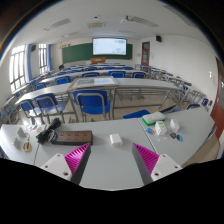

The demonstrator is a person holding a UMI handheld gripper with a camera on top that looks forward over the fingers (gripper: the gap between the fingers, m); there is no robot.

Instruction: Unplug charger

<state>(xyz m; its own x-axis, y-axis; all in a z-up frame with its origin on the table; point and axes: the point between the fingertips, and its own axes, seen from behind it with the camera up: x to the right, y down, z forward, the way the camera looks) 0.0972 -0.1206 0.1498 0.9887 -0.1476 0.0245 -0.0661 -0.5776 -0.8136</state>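
The tool [108,160] is spread wide over the white table [110,170], holding nothing. The small white charger [115,139] sits mid-frame; a crooked grab might knock it away.

White table [110,165] with scattered small items

No legible text anywhere

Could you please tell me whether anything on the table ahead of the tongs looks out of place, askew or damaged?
Nothing stands out. The tongs are open and hold nothing. Beyond them on the white table lie a dark power strip, a small white charger and small items by a green-and-white box, loosely scattered, nothing spilled or visibly broken.
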